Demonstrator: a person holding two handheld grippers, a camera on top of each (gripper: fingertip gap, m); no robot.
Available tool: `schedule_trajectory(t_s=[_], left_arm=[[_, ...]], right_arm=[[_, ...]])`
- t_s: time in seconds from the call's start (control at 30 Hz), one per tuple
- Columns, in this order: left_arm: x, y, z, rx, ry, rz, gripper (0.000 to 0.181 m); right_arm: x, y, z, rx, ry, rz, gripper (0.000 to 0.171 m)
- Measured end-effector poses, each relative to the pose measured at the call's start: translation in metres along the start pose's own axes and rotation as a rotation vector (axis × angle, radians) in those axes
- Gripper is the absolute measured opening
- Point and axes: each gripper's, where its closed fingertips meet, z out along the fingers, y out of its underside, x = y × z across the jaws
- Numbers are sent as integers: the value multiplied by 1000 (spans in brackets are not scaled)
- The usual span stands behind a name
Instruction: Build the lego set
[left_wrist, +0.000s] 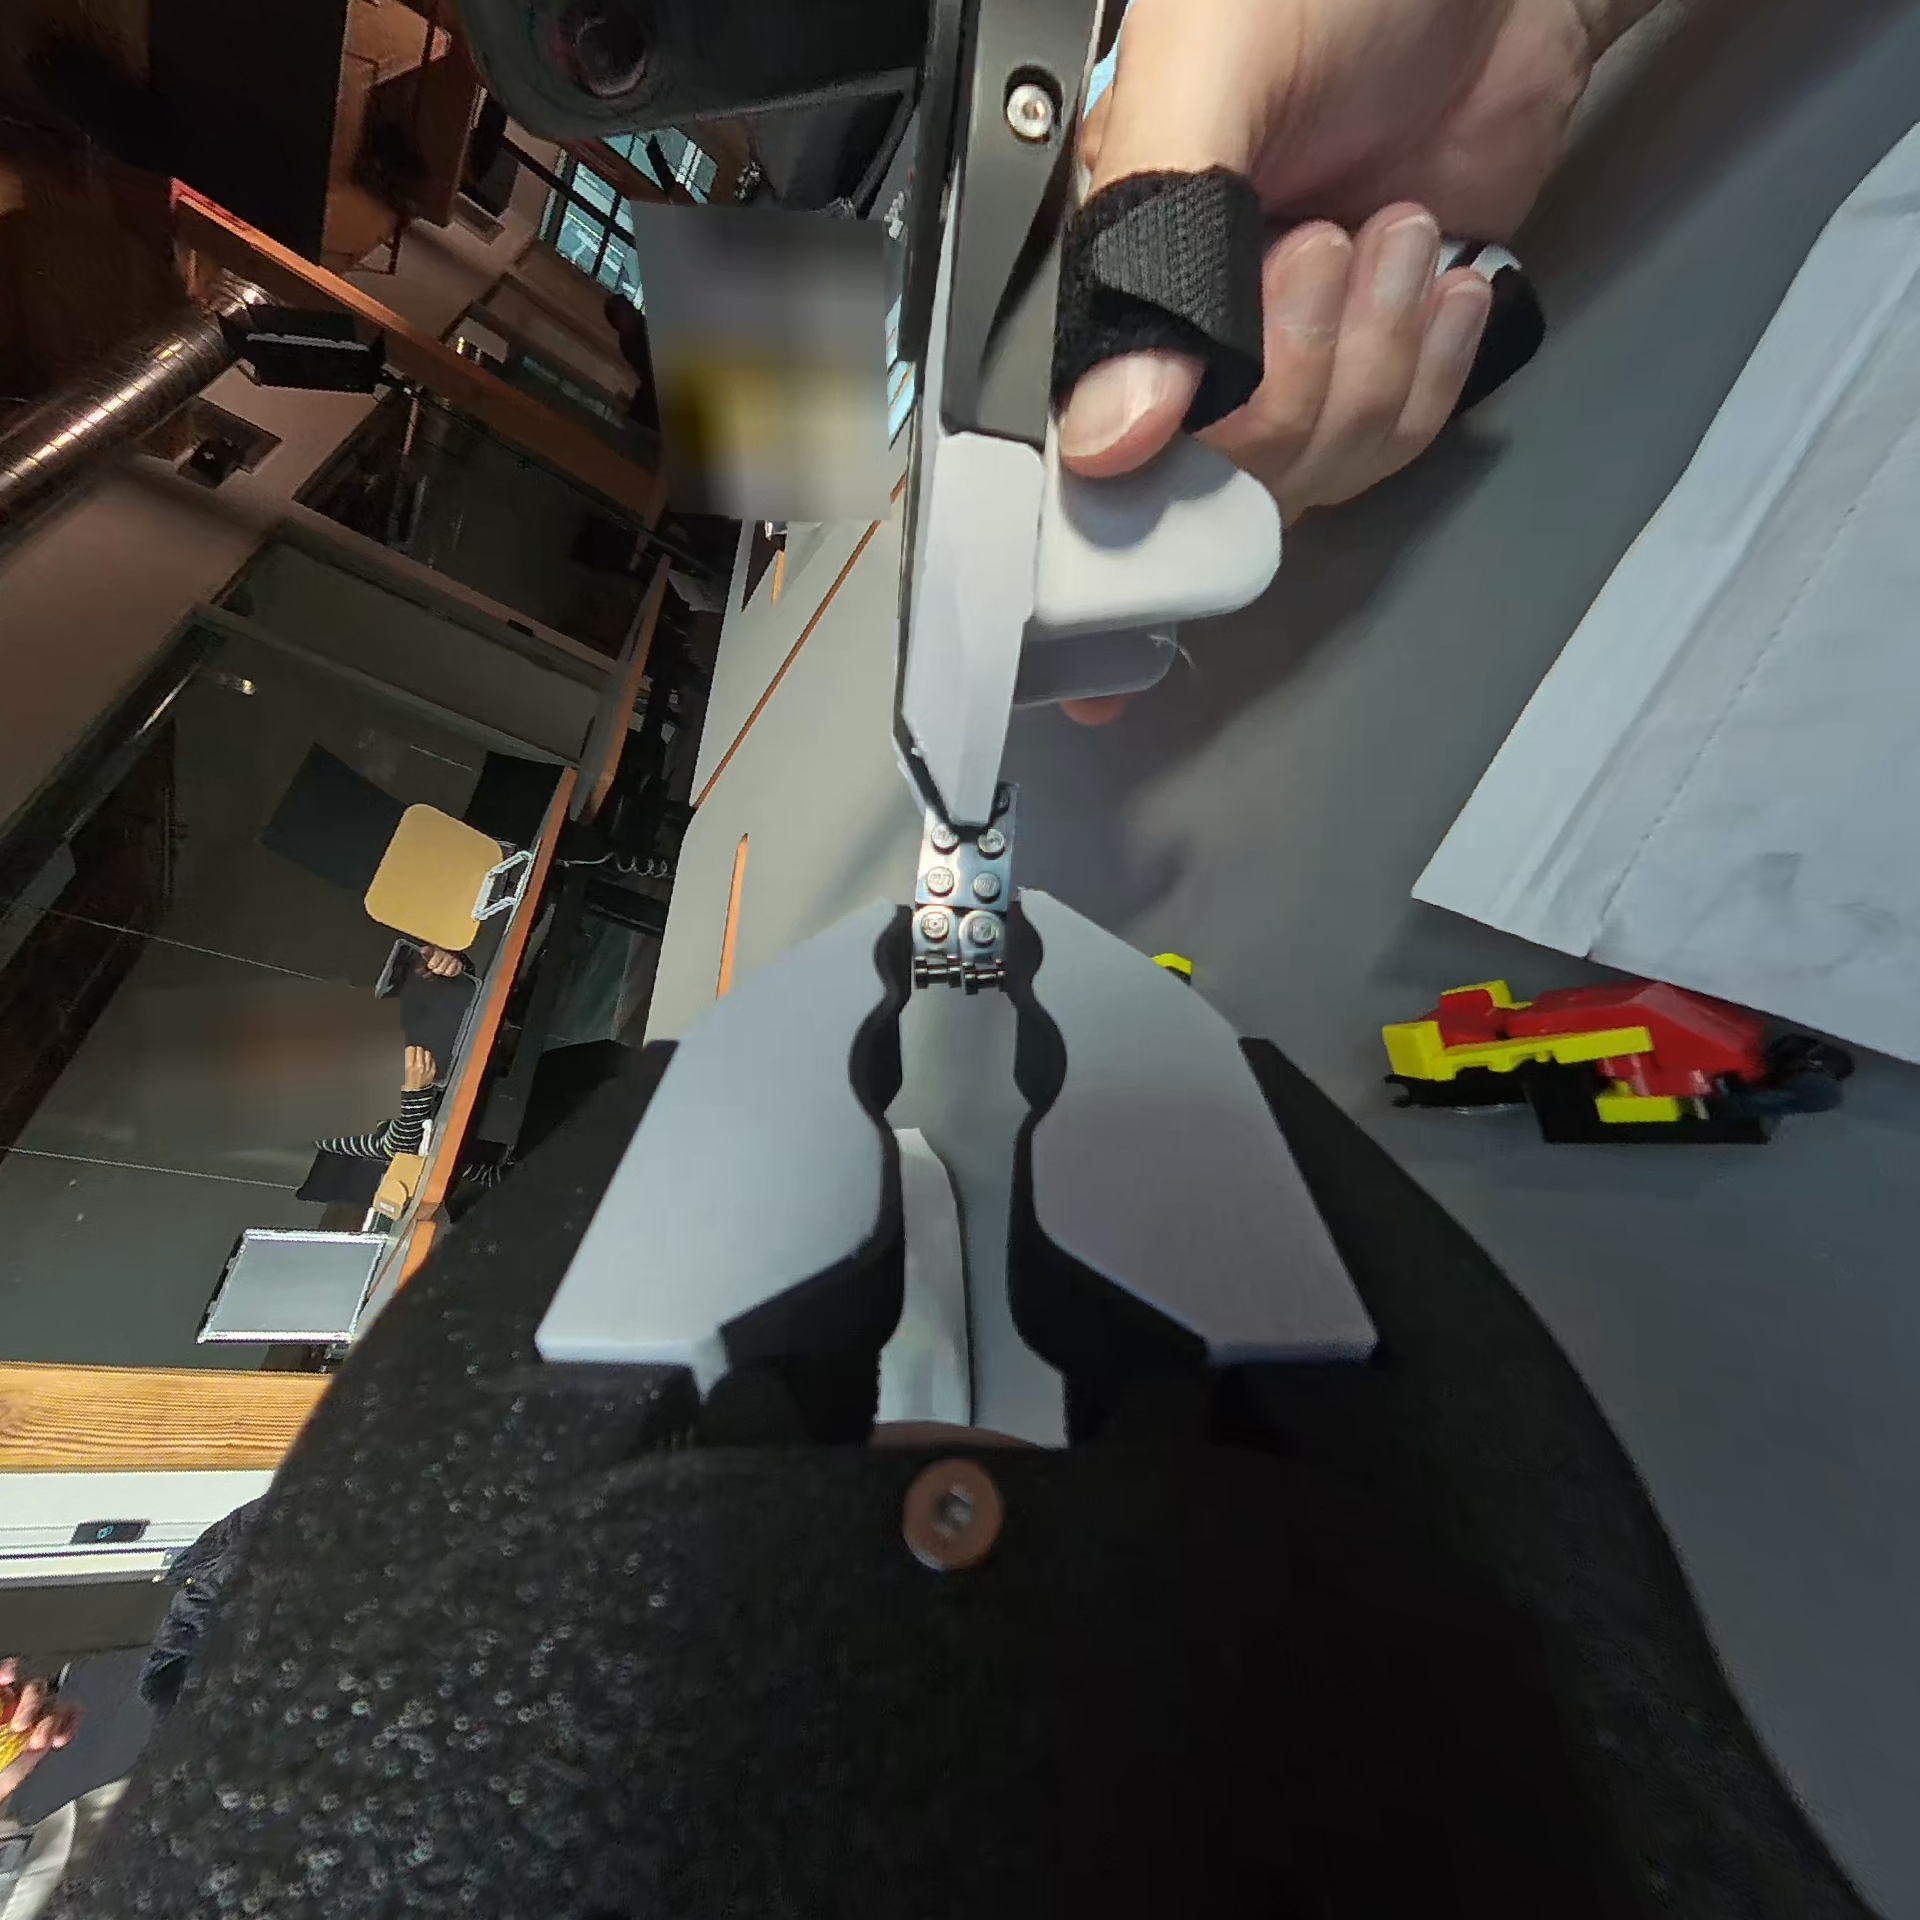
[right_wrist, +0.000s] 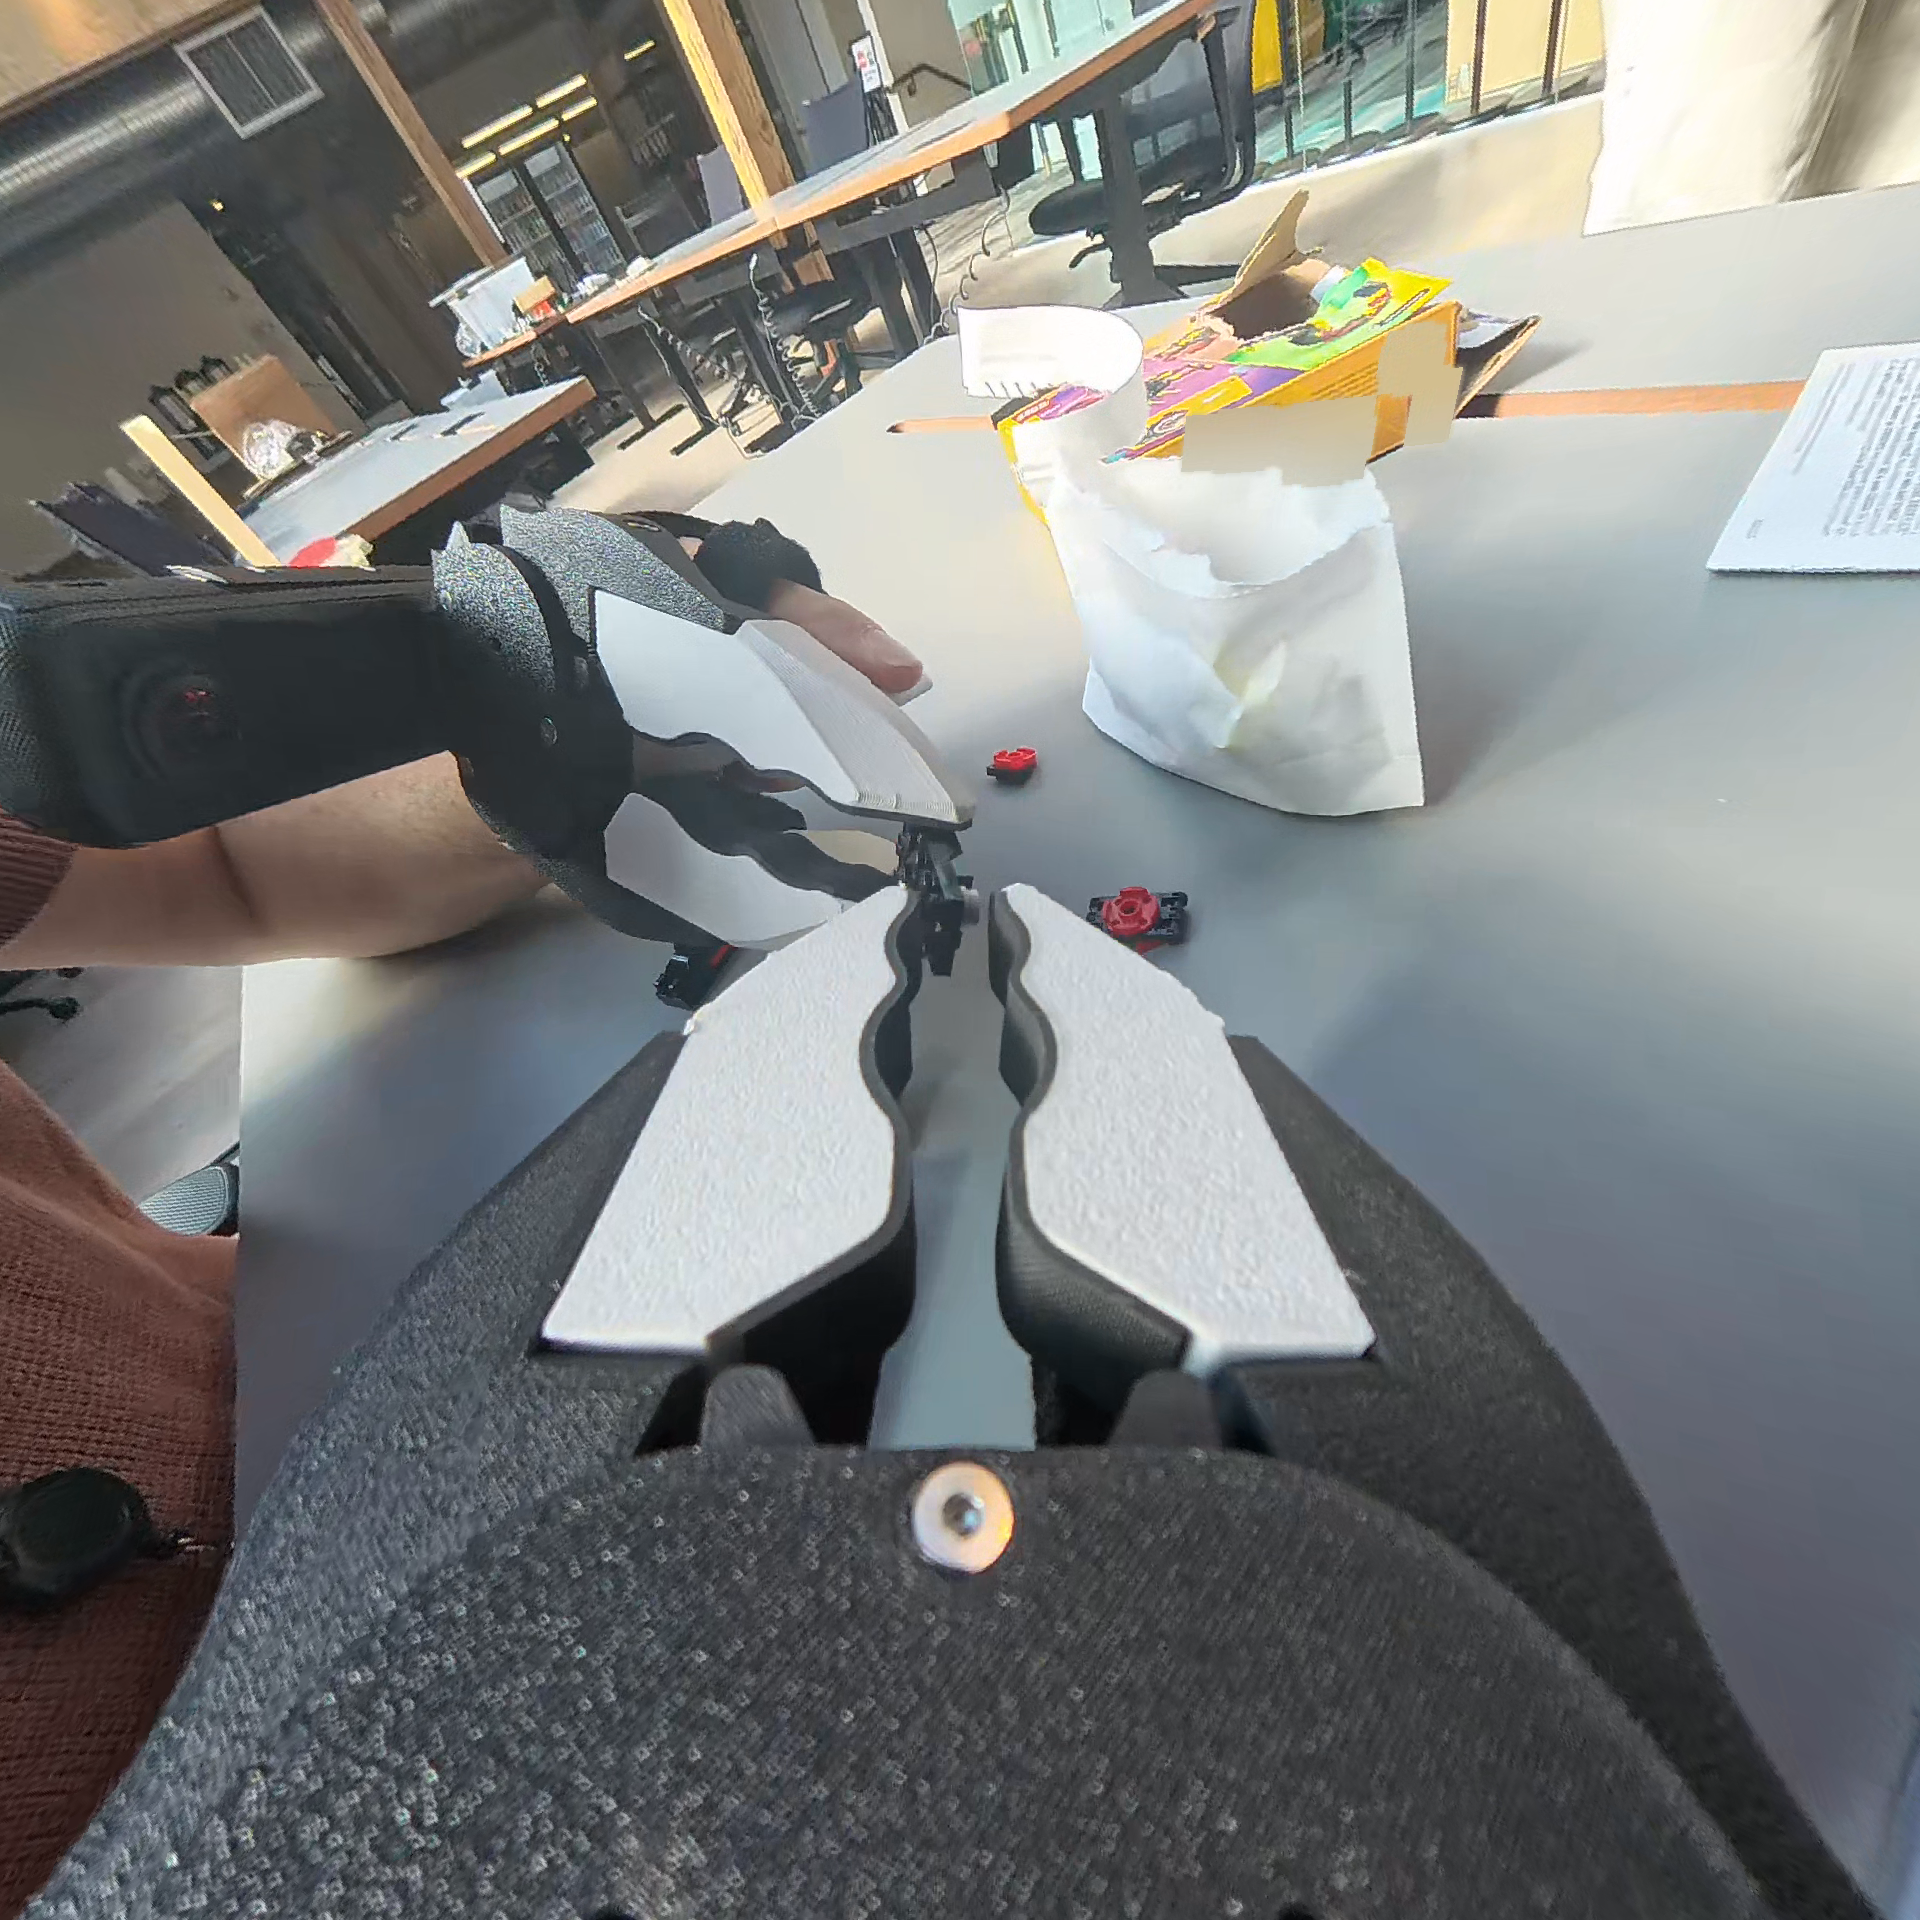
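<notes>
**Both grippers meet on 1 small dark plate assembly**

Nearest the left wrist camera, the left gripper (left_wrist: 961, 940) has its fingers clamped on the studded dark plate assembly (left_wrist: 963, 899), held in the air above the grey bench (left_wrist: 1455, 1455). From above, the right gripper (left_wrist: 971, 805) touches the plate's far end; in the right wrist view its fingers (right_wrist: 821, 997) show a narrow gap, the black piece (right_wrist: 940, 914) lying against the left one, so I cannot tell whether they pinch it.

To do this step well, I would hold the left grip steady, line up the studs squarely, then press straight along the plate without twisting, since so small a piece could pivot or pop free.

On the bench lie the red-and-yellow partial model (left_wrist: 1590, 1055), 2 loose red pieces (right_wrist: 1135, 912), a torn white bag (right_wrist: 1247, 665), the set's box (right_wrist: 1299, 364) and a printed sheet (right_wrist: 1839, 457). Behind stretches an open room of long desks and chairs.
</notes>
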Motion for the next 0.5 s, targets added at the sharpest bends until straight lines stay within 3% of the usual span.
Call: schedule_trajectory(t_s=[0.23, 0.5], left_arm=[[-6, 2, -2, -4, -34, 14, 17], [3, 4, 2, 6, 111, -230, 17]], right_arm=[[-5, -6, 2, 47, 34, -91, 8], [-10, -6, 6, 3, 236, -609, 9]])
